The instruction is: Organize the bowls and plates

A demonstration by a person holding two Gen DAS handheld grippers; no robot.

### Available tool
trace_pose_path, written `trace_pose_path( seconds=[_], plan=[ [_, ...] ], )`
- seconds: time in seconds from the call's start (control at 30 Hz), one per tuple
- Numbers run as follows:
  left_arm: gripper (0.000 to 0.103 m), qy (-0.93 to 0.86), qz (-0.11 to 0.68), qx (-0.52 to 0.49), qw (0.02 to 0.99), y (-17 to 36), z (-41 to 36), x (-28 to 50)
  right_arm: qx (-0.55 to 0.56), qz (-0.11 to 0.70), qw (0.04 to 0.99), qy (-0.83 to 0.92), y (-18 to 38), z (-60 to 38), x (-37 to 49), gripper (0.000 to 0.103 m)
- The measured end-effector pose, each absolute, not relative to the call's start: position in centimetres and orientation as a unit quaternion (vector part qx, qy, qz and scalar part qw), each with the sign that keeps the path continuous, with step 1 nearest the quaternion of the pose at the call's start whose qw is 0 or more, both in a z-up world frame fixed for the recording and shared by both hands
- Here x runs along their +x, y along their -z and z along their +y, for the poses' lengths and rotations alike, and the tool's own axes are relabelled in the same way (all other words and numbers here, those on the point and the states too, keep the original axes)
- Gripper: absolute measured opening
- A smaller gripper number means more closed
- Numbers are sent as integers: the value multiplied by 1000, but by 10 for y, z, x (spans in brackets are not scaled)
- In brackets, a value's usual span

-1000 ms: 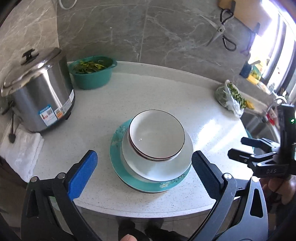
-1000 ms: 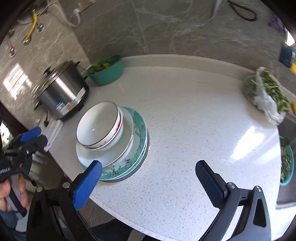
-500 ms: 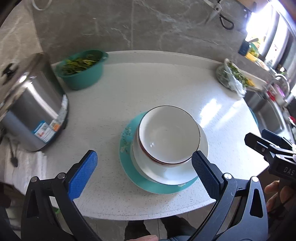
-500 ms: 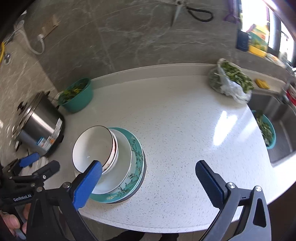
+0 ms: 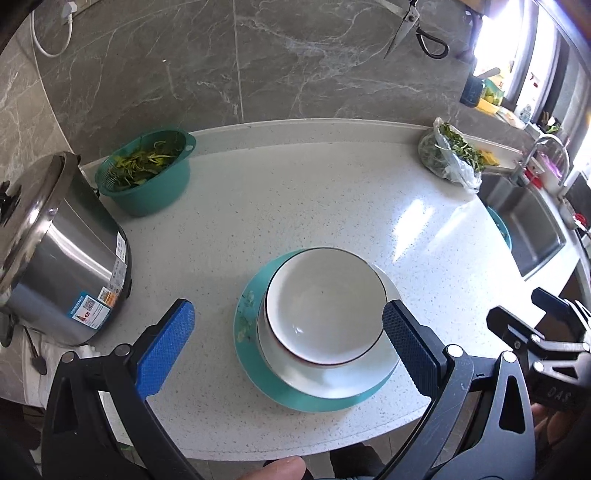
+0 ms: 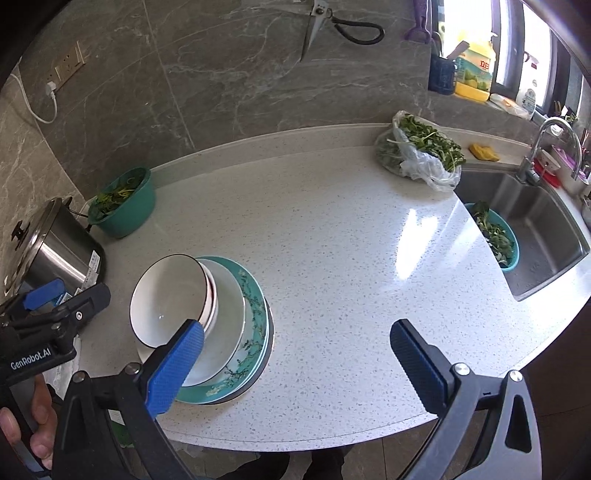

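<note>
A white bowl with a dark rim (image 5: 325,306) sits nested on a white plate (image 5: 373,373) and a teal floral plate (image 5: 247,325), stacked near the counter's front edge. The same stack shows in the right wrist view, with the bowl (image 6: 168,299) on the teal plate (image 6: 251,310). My left gripper (image 5: 288,343) is open and empty, held above and in front of the stack. My right gripper (image 6: 295,354) is open and empty, to the right of the stack, with its left finger (image 6: 177,365) over the stack's near edge.
A steel cooker (image 5: 55,254) stands at the left. A teal colander of greens (image 5: 147,170) sits behind it. A bag of greens (image 6: 421,155) lies at the back right. The sink (image 6: 535,225) holds a teal basket. Scissors (image 6: 332,26) hang on the wall.
Both grippers have pulled back and up from the stack, so the views widen toward the sink. The stack has not moved. Both stay open.
</note>
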State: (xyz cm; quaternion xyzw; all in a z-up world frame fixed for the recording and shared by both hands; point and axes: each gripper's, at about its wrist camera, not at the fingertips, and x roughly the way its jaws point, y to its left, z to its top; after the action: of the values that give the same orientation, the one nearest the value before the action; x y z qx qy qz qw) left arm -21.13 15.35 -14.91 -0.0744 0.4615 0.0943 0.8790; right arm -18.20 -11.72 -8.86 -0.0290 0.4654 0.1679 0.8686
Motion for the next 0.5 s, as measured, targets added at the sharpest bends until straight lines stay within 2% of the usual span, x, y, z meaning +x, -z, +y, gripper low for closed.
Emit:
trace_pose_path(
  seconds=[0.5],
  plan=[
    [103,-95,458,-79,880,139,136,-194,-28,477,863,-165,94,-125,-178,103]
  ],
)
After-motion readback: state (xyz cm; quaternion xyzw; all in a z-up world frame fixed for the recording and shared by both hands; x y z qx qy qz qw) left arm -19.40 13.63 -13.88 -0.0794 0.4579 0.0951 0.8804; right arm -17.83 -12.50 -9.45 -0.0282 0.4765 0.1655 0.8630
